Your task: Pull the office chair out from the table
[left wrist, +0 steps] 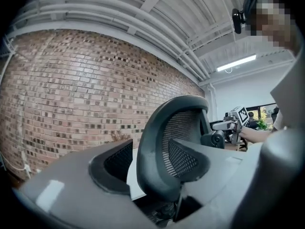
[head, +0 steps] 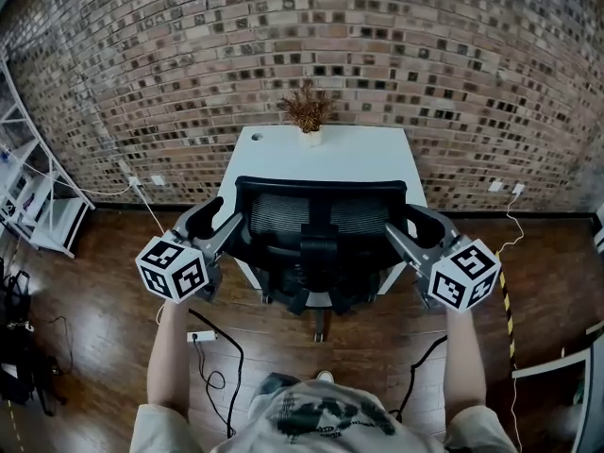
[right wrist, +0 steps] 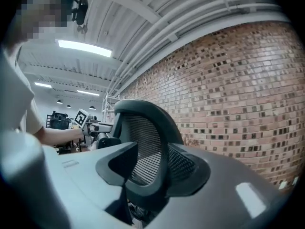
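Note:
The black mesh-backed office chair stands at the white table, its back toward me. My left gripper is at the left edge of the chair back, jaws open, with the frame between them and a gap on the outer side. My right gripper mirrors it at the right edge; the frame sits between its open jaws. Both grippers point level. From the left gripper view the right gripper shows beyond the chair.
A dried plant in a white pot stands at the table's far edge against the brick wall. A white shelf is at the left. A power strip and cables lie on the wooden floor near my feet.

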`<state>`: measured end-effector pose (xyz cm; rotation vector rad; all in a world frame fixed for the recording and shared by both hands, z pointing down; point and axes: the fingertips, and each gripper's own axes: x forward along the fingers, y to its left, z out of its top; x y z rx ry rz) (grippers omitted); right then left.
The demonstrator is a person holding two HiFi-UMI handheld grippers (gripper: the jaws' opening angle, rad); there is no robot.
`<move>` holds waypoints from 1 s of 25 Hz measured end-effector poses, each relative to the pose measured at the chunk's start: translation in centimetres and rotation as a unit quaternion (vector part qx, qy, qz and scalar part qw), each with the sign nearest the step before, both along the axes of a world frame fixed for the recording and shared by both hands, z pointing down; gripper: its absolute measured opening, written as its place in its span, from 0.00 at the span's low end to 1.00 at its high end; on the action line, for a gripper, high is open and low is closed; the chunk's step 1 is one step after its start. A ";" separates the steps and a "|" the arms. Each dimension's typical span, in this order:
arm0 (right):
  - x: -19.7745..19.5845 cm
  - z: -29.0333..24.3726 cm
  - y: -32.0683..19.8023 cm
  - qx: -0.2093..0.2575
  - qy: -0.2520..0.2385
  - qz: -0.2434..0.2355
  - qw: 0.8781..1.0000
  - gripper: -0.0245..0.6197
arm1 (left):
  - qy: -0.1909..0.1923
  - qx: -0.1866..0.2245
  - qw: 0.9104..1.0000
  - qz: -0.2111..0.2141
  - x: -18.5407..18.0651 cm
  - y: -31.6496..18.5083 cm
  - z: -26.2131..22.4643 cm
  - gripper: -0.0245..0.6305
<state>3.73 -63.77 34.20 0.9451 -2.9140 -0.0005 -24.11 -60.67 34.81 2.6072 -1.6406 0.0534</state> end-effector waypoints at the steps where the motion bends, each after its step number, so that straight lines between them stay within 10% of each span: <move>1: 0.3 0.0 -0.5 -0.002 -0.003 0.000 1.000 0.35 | 0.001 -0.002 1.000 0.007 -0.2 -0.4 0.1 0.42; 15: -1.6 3.3 -4.8 -0.080 0.021 -0.112 0.990 0.48 | 0.032 -0.053 0.986 0.156 2.3 -5.0 2.3 0.56; 25: -3.7 3.8 -4.9 -0.124 -0.006 -0.162 0.979 0.35 | 0.003 -0.023 0.989 0.147 3.4 -4.5 1.5 0.43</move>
